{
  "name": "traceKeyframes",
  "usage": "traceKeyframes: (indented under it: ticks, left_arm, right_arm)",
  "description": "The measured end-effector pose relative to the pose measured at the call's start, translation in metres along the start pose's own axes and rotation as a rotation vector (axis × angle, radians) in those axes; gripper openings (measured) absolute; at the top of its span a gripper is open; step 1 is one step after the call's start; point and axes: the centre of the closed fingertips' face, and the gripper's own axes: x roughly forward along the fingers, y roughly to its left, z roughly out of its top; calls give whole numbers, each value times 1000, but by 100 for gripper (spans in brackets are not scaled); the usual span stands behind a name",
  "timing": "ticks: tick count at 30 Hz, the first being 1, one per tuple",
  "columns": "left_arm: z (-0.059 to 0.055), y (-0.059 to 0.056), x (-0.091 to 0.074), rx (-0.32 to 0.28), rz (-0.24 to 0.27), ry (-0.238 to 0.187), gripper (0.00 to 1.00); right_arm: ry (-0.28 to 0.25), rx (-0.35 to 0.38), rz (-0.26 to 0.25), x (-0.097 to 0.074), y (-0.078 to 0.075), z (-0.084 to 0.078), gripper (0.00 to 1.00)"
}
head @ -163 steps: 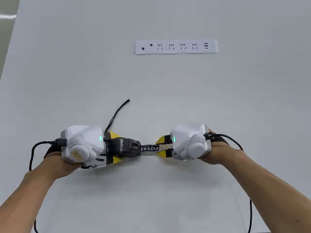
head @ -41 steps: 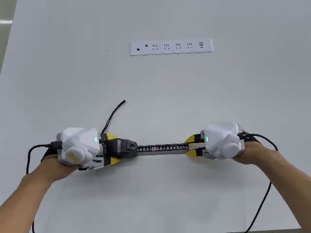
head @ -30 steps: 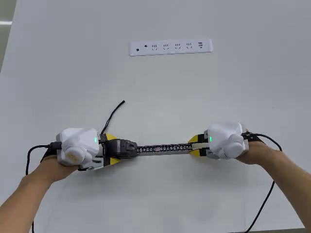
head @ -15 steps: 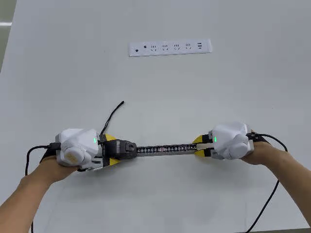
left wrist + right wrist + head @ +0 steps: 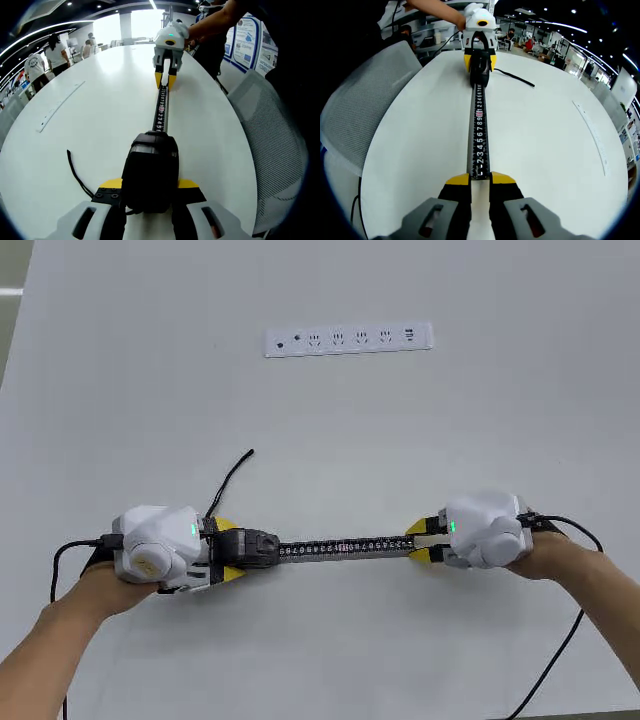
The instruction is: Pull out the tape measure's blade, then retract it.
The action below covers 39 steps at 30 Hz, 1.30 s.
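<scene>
A black tape measure case (image 5: 253, 548) (image 5: 150, 170) lies on the white table, and my left gripper (image 5: 226, 549) (image 5: 149, 184) is shut on it. Its dark blade (image 5: 345, 546) (image 5: 479, 131) (image 5: 161, 107) with white numbers runs rightward out of the case, low over the table. My right gripper (image 5: 418, 539) (image 5: 479, 176) is shut on the blade's tip, about a hand-length and a half from the case. A black wrist strap (image 5: 230, 480) (image 5: 75, 172) trails from the case toward the table's far side.
A white power strip (image 5: 348, 338) (image 5: 60, 102) (image 5: 592, 132) lies on the table well beyond the grippers. Black cables (image 5: 555, 640) trail from both grippers toward the near edge. A mesh chair (image 5: 365, 100) stands beside the table.
My right gripper has moved steadily right with the blade's tip, so the drawn-out blade is several times longer than at first. The left gripper and case stayed put.
</scene>
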Motion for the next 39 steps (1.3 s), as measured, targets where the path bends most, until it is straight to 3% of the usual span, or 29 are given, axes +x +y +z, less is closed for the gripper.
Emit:
traceKeyframes:
  ticks: [28, 39]
  left_arm:
    - [0, 0, 0, 4, -7, 10, 32]
    - [0, 1, 1, 6, -25, 31, 32]
  right_arm:
    - [41, 15, -20, -22, 1, -28, 11]
    - [62, -1, -21, -22, 1, -27, 12]
